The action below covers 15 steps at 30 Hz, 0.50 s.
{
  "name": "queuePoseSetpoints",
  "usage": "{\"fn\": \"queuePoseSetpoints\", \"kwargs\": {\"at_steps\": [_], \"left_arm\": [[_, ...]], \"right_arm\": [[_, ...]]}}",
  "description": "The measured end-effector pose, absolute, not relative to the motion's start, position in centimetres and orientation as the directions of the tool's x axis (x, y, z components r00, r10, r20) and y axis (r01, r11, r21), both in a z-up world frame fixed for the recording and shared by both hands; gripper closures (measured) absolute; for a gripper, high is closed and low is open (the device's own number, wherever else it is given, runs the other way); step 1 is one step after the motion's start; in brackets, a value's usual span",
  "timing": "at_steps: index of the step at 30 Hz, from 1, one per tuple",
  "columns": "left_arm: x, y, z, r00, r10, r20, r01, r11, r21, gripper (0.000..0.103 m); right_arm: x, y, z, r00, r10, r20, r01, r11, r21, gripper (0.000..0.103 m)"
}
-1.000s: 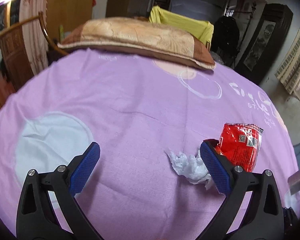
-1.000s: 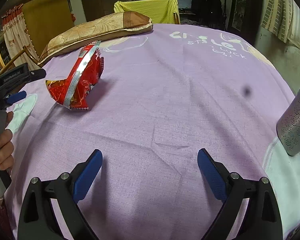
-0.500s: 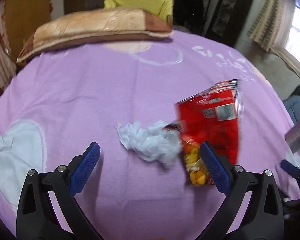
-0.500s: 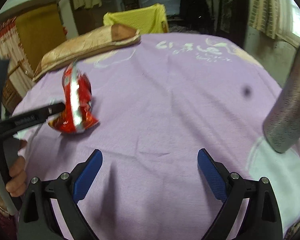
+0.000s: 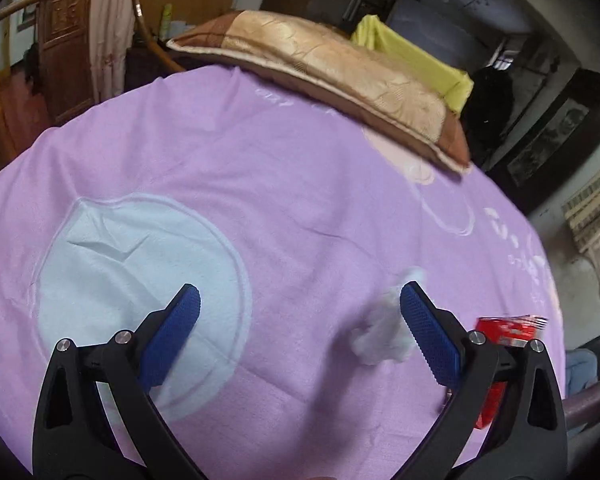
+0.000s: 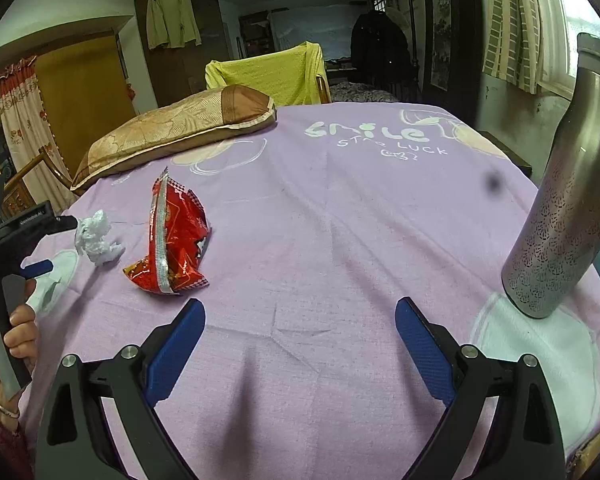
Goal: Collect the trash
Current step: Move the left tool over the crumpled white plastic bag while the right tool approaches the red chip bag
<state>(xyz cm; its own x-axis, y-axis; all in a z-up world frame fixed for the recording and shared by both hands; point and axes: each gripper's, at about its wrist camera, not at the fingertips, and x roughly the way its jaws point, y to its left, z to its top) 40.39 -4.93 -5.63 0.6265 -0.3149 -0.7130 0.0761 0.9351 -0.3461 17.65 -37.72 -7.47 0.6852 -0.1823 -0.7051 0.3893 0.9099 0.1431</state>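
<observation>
Both tongs, left (image 5: 300,300) and right (image 6: 300,314), gape apart over the bed (image 6: 340,220), crumpled tissue (image 6: 96,238) beside red snack wrapper (image 6: 176,240) near its left edge.

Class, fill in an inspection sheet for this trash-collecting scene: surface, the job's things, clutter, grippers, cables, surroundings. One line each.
Surface: purple bedsheet with pale printed circles and lettering, lightly creased.
Job's things: red snack wrapper crumpled on the sheet; white tissue wad just beside it, both loose.
Clutter: brown-and-gold pillow at the far edge; perforated metal bin standing at the right edge.
Grippers: left gripper open, tissue by its right finger, nothing held; right gripper open over bare sheet, nothing held.
Cables: nothing seen.
Surroundings: chair draped in yellow cloth, wooden wardrobe with a hanging jacket, striped window curtain.
</observation>
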Motion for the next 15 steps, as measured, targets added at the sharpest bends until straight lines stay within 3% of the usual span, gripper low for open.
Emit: {"fn": "queuePoseSetpoints", "kwargs": {"at_steps": [4, 9, 12, 15], "left_arm": [[39.9, -8.3, -5.4, 0.592, -0.400, -0.700, 0.234, 0.916, -0.326, 0.007], [40.3, -11.0, -7.3, 0.570, -0.221, -0.791, 0.221, 0.969, -0.111, 0.007], [40.9, -8.7, -7.5, 0.563, -0.184, -0.806, 0.125, 0.983, -0.137, 0.007], [40.9, -6.7, -7.9, 0.518, -0.242, -0.821, 0.094, 0.969, -0.227, 0.007]], "right_arm": [[17.7, -37.0, -7.5, 0.685, -0.184, -0.705, 0.373, 0.920, 0.123, 0.008], [17.8, -36.6, -7.4, 0.686, -0.200, -0.700, 0.365, 0.926, 0.093, 0.008], [18.0, -36.9, -7.6, 0.681, -0.198, -0.705, 0.371, 0.924, 0.098, 0.008], [18.2, -36.9, -7.9, 0.673, -0.197, -0.713, 0.370, 0.924, 0.093, 0.008]]}}
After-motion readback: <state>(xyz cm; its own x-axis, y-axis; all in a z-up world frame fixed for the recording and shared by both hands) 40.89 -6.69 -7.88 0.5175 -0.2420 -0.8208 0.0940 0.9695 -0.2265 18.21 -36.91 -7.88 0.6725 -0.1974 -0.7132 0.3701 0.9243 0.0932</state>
